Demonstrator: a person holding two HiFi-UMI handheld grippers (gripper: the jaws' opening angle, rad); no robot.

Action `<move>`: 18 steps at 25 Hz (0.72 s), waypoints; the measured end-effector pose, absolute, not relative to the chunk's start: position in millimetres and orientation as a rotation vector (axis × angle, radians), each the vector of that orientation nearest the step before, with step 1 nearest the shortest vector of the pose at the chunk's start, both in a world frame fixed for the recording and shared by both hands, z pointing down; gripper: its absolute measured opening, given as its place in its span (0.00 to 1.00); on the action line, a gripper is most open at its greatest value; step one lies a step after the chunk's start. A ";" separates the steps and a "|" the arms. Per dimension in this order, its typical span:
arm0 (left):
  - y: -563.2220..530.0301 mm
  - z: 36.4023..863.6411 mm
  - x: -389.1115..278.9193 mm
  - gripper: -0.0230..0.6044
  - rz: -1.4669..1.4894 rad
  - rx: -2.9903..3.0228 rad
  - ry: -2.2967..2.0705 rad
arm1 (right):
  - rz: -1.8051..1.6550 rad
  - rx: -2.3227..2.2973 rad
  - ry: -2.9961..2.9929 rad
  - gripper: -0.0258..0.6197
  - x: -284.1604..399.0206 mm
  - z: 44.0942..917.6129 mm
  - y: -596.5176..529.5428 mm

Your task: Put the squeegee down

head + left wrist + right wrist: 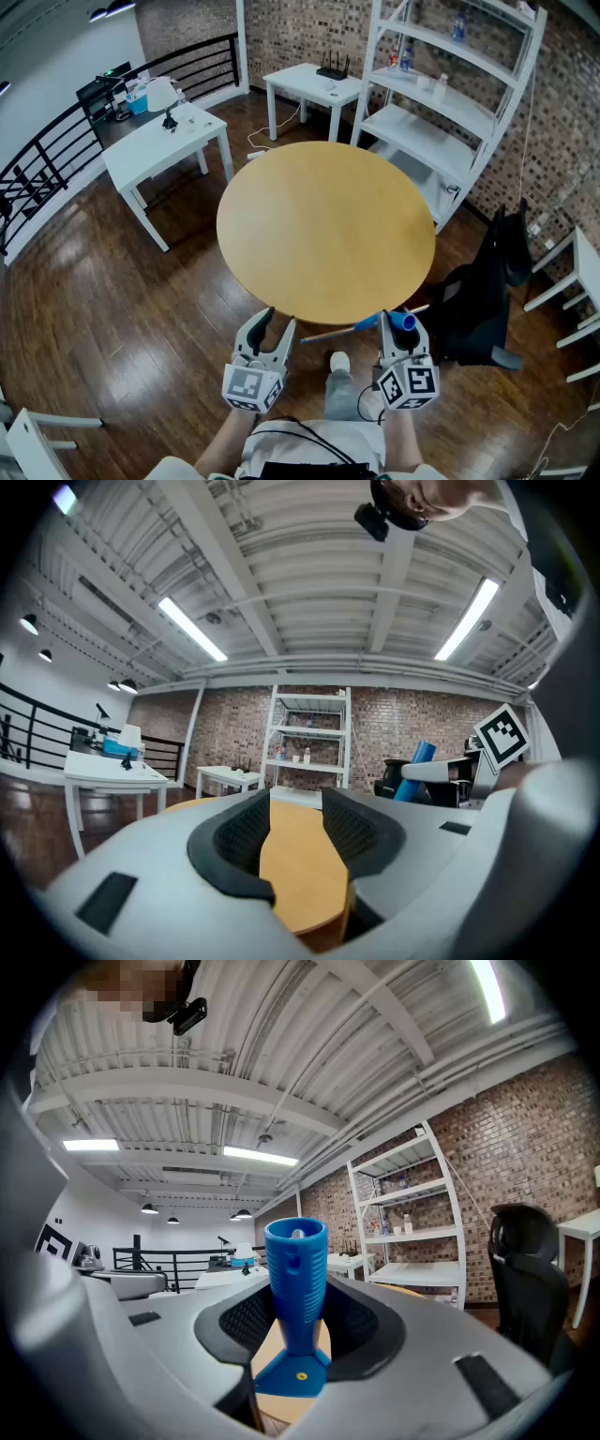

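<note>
My right gripper (pixel 397 330) is shut on the blue handle of the squeegee (pixel 296 1297), which stands upright between the jaws in the right gripper view. In the head view the blue handle (pixel 401 322) sticks up at the gripper, and the squeegee's long blade (pixel 339 331) runs left from it under the near rim of the round wooden table (pixel 325 225). My left gripper (pixel 266 337) is held level just before the table's near edge, its jaws open with nothing between them (pixel 295 841). The squeegee handle (pixel 413 772) also shows at the right of the left gripper view.
A white shelving unit (pixel 457 103) stands behind the table at the right, with bottles on it. Two white tables (pixel 161 141) (pixel 314 86) stand at the back left. A black office chair (pixel 483 291) is close to my right gripper. A black railing (pixel 56 155) runs along the left.
</note>
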State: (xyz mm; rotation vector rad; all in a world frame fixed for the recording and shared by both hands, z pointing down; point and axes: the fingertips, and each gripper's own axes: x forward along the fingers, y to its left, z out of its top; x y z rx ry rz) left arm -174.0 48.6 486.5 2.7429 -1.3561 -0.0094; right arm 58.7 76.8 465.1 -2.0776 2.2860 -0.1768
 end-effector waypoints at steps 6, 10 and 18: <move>-38.9 482.4 -100.3 0.29 0.015 2.681 -1.515 | -0.245 -2.008 2.433 0.30 118.8 491.7 -17.9; -83.6 470.2 -52.2 0.29 0.033 2.663 -1.586 | -0.267 -1.976 2.562 0.30 157.3 530.4 -79.6; -133.6 482.6 -23.9 0.29 0.125 2.524 -1.684 | -0.545 -2.099 2.536 0.30 220.5 639.9 -217.2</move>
